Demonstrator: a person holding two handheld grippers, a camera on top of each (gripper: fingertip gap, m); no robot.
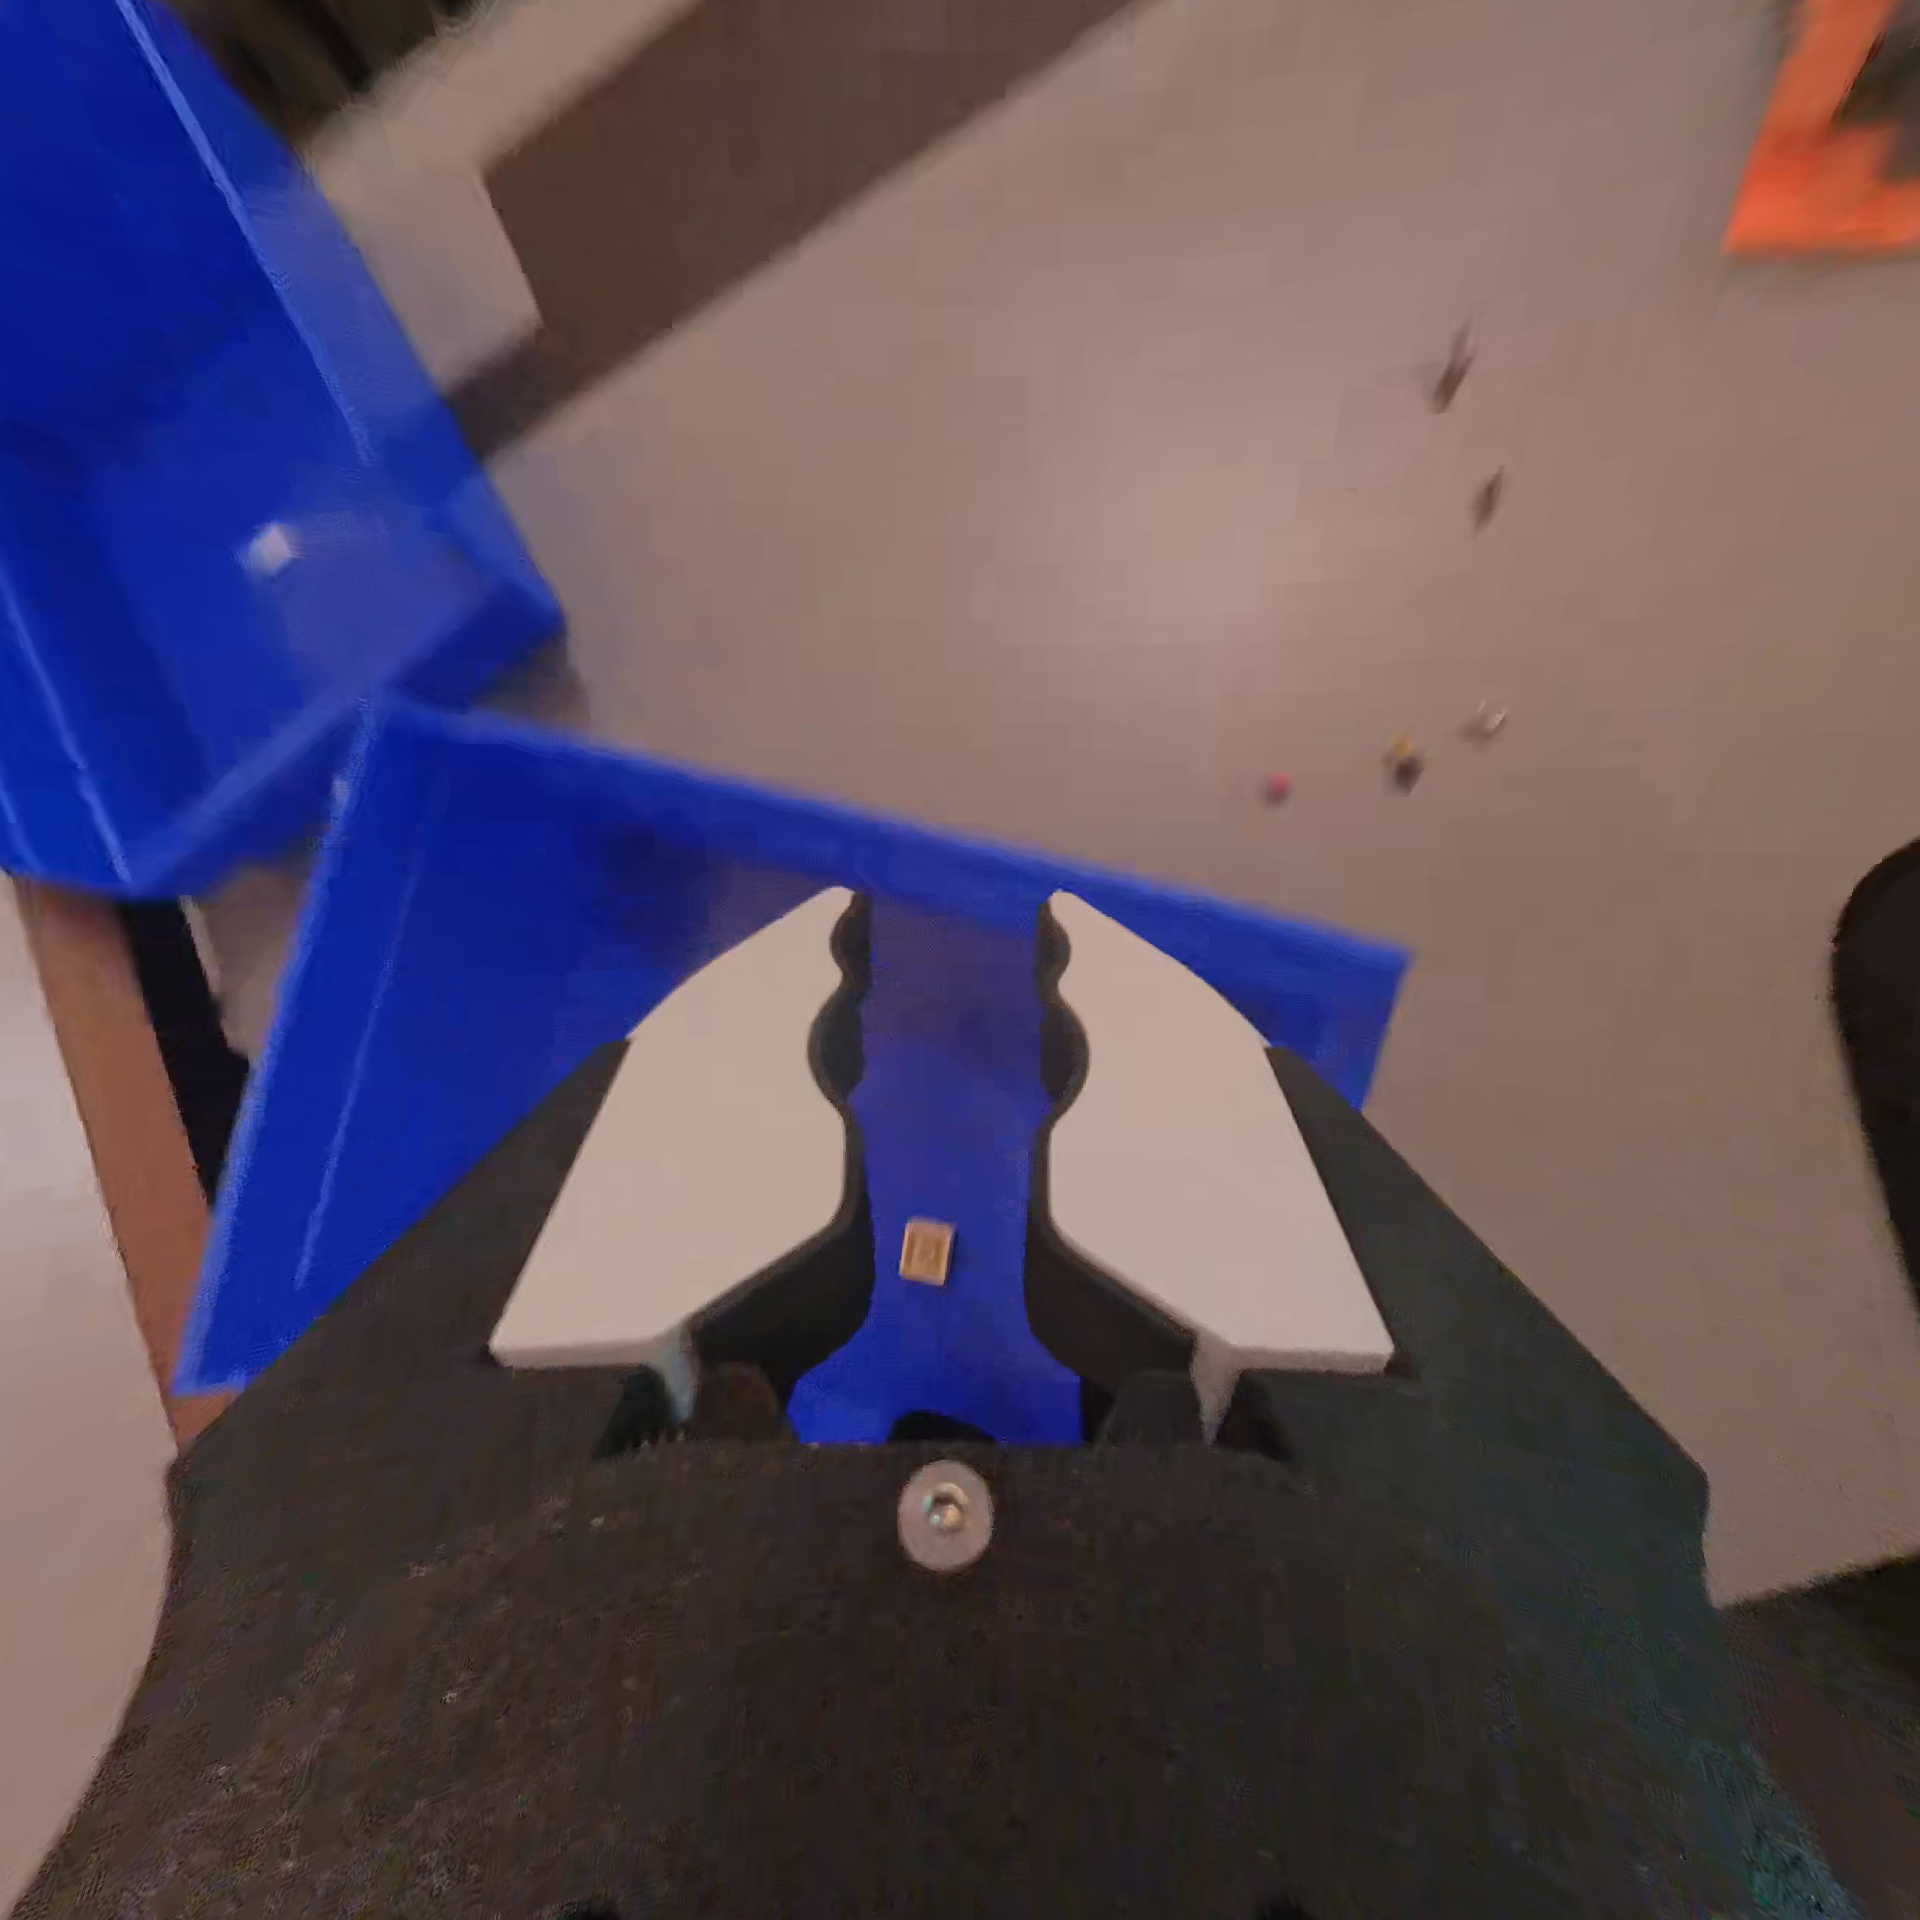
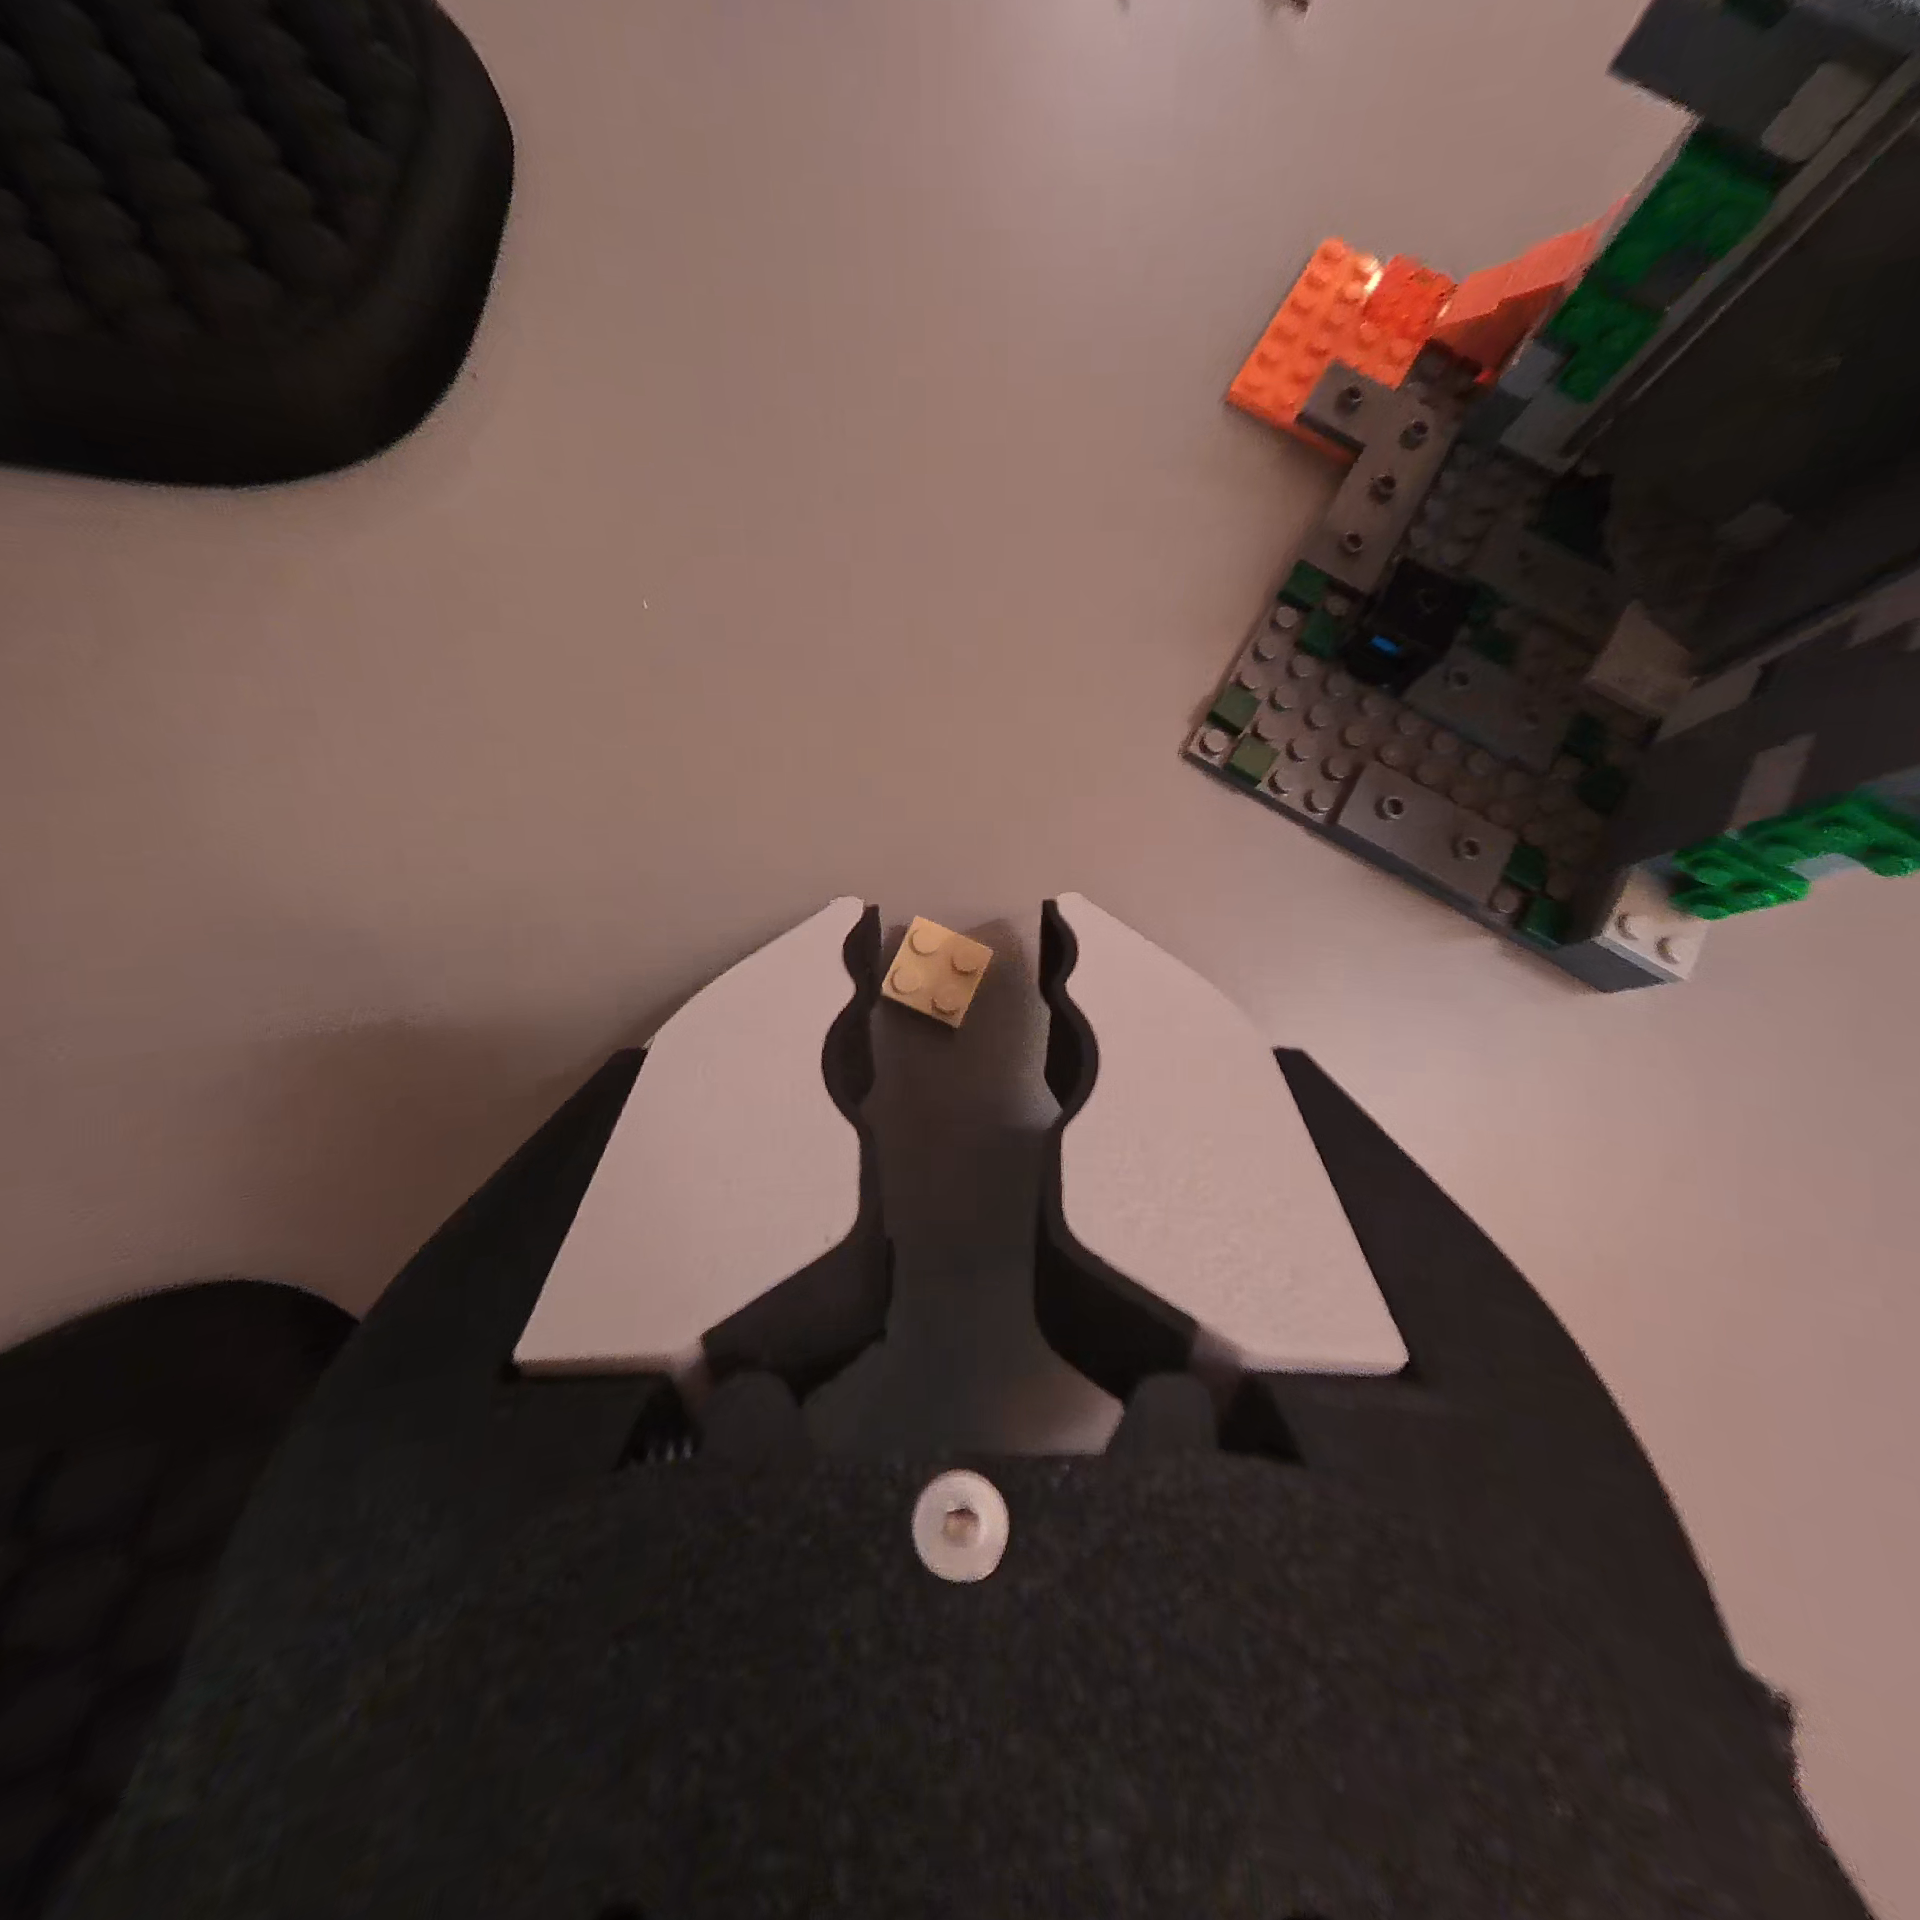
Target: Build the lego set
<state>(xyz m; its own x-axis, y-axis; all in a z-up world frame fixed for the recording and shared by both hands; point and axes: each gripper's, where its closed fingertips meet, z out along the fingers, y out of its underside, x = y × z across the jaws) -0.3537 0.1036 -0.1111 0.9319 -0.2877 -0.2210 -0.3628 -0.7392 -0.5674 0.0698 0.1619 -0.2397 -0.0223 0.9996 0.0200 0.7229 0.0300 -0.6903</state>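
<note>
One tan 2x2 plate (image 2: 936, 975) lies studs-up on the white table (image 2: 831, 520), square and turned diagonal, between the parted fingertips of the right gripper (image 2: 954, 920), which grips nothing. Only the right wrist view shows the partial lego build (image 2: 1507, 623). Left view only: two blue bins (image 1: 208, 468), the nearer bin (image 1: 582, 935) holding one tan piece (image 1: 927, 1252) seen between the open jaws of the empty left gripper (image 1: 951, 914).

Pale tabletop (image 2: 831, 520) under dim, warm light.
</note>
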